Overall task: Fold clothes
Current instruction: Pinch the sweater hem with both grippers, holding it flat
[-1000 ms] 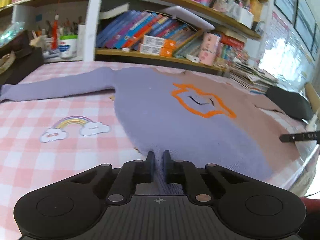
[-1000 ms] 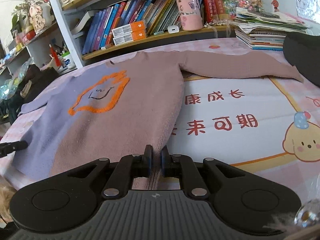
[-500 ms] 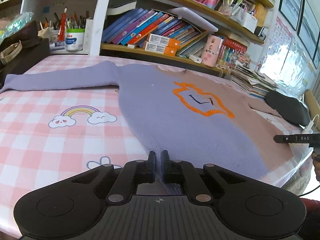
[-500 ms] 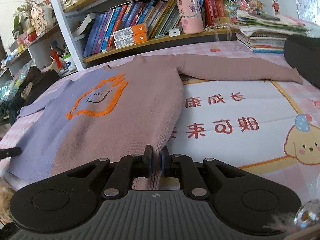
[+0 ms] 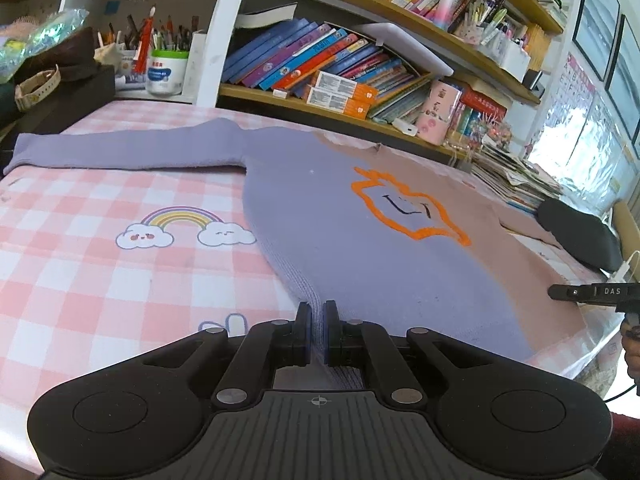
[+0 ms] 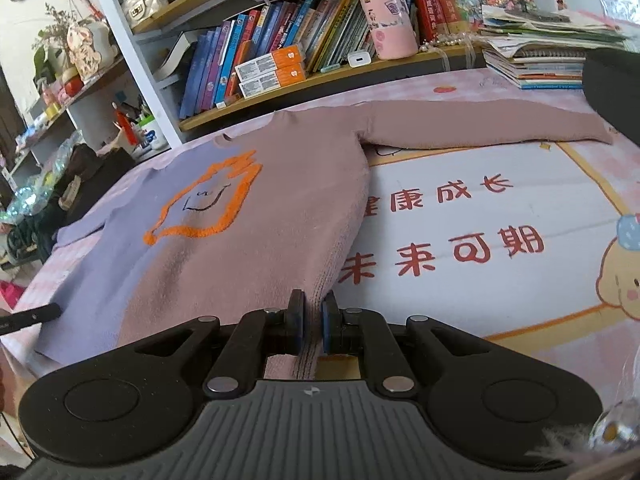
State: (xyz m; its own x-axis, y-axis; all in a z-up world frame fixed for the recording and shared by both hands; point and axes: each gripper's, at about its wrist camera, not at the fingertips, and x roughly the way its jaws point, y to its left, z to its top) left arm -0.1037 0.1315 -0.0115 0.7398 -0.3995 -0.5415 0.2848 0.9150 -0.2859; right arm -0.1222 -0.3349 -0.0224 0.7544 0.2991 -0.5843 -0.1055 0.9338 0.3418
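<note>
— Where's the sweater, and what have you got hold of?

— It lies flat and face up on the table, sleeves out to both sides, collar toward the bookshelf. My left gripper is clenched on the lilac corner of the hem, and my right gripper is clenched on the dusty-pink corner. I pinch both bottom corners so that, as I judge it, I can lift the hem evenly and carry it up toward the collar without the knit skewing

— Why so spread out?

— With the body smooth and the orange outline motif showing, any fold I make should land square. The sleeves are not yet tucked in, so I'd say the folding has barely begun

— Anything readable?

— From my left view, the other gripper's tip at the right edge reads "DAS". In my right view the table cover carries red Chinese characters; the nearer row looks like 未来可期. The box labels on the shelf are too small to read
</note>
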